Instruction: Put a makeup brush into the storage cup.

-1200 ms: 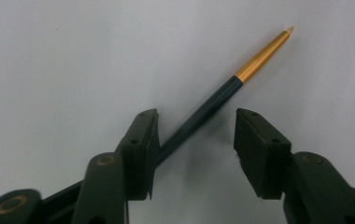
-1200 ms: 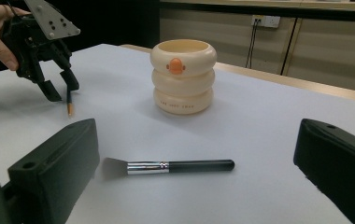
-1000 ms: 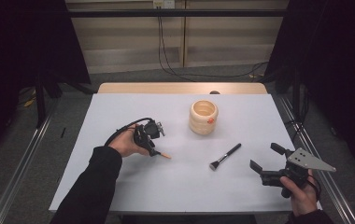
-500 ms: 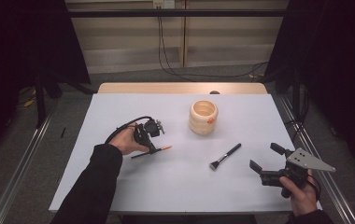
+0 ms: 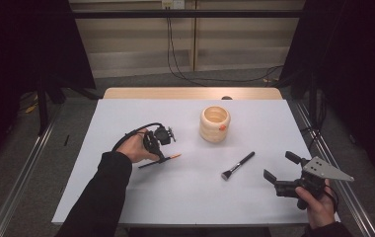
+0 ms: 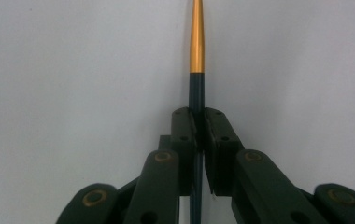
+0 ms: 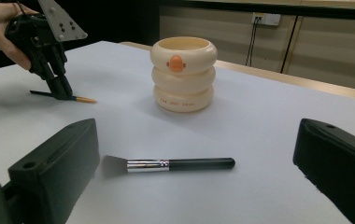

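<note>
My left gripper (image 5: pixel 162 159) points down at the white table (image 5: pixel 126 207), left of the middle. It is shut on a thin dark stick with an orange tip (image 5: pixel 171 157). In the left gripper view the pads (image 6: pixel 185 130) pinch the dark shaft, and the orange tip (image 6: pixel 196 46) sticks out ahead of them. The right gripper view shows that gripper (image 7: pixel 63 91) at the far left, with the stick (image 7: pixel 84 99) low on the table. My right gripper (image 5: pixel 280 166) is held at the near right, open and empty. A black-handled makeup brush (image 5: pixel 238 165) lies just ahead of its jaws (image 7: pixel 180 164).
A cream ringed cup with an orange duck bill (image 5: pixel 215 123) stands upright behind the middle of the table (image 7: pixel 183 74). A wooden strip (image 5: pixel 190 93) runs along the table's far edge. Metal rails (image 5: pixel 22 173) flank both sides.
The left gripper's jaws have closed on the thin stick, and the stick's orange tip has swung a little away from me. The right gripper and the makeup brush have stayed where they were.
</note>
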Tool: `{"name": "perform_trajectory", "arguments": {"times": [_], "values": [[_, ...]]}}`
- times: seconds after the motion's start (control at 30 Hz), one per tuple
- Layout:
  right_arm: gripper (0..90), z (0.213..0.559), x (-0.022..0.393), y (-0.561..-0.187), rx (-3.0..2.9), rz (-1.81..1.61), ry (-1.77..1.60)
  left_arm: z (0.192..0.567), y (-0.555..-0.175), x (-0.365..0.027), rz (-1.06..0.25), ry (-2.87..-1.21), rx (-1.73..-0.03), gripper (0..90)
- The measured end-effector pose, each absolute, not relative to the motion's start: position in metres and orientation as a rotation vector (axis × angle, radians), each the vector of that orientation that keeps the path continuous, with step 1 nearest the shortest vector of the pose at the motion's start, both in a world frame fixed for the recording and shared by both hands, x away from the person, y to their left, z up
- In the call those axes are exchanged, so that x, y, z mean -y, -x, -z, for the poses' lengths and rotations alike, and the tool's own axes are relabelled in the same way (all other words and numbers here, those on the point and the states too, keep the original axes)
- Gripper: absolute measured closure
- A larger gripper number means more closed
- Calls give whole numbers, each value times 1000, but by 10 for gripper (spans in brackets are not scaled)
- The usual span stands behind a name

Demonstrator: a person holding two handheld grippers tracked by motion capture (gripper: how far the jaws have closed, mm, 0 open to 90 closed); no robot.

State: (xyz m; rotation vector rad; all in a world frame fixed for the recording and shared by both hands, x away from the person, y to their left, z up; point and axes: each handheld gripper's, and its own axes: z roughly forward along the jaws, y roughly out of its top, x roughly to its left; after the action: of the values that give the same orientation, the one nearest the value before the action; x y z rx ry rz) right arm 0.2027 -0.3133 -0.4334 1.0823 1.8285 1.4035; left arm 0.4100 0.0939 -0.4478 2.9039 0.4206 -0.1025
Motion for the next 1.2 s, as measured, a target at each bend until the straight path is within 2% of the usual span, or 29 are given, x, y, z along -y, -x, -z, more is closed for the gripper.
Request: {"name": "perform_trajectory", "arguments": {"times": [0.1, 0.13, 0.23, 0.57, 0.83, 1.03, 1.2], "values": [[1, 433, 314, -203, -1830, -1406, -1082, 446, -413, -95, 164, -2903, -456, 836], [1, 433, 314, -203, -1830, -1407, -1083, 448, -412, -96, 125, -2883, -482, 836], [1, 433, 314, -203, -1826, -1407, -1083, 446, -415, -99, 177, -2868, -495, 836], [1, 433, 314, -203, -1821, -1406, -1089, 446, -415, -104, 202, -2825, -537, 836], [2, 433, 314, -203, -1821, -1407, -1091, 437, -417, -115, 133, -2760, -568, 836], [1, 433, 314, -203, -1812, -1401, -1094, 428, -417, -122, 127, -2643, -626, 836], [1, 433, 314, -203, -1812, -1403, -1093, 422, -417, -128, 98, -2598, -604, 836]]}}
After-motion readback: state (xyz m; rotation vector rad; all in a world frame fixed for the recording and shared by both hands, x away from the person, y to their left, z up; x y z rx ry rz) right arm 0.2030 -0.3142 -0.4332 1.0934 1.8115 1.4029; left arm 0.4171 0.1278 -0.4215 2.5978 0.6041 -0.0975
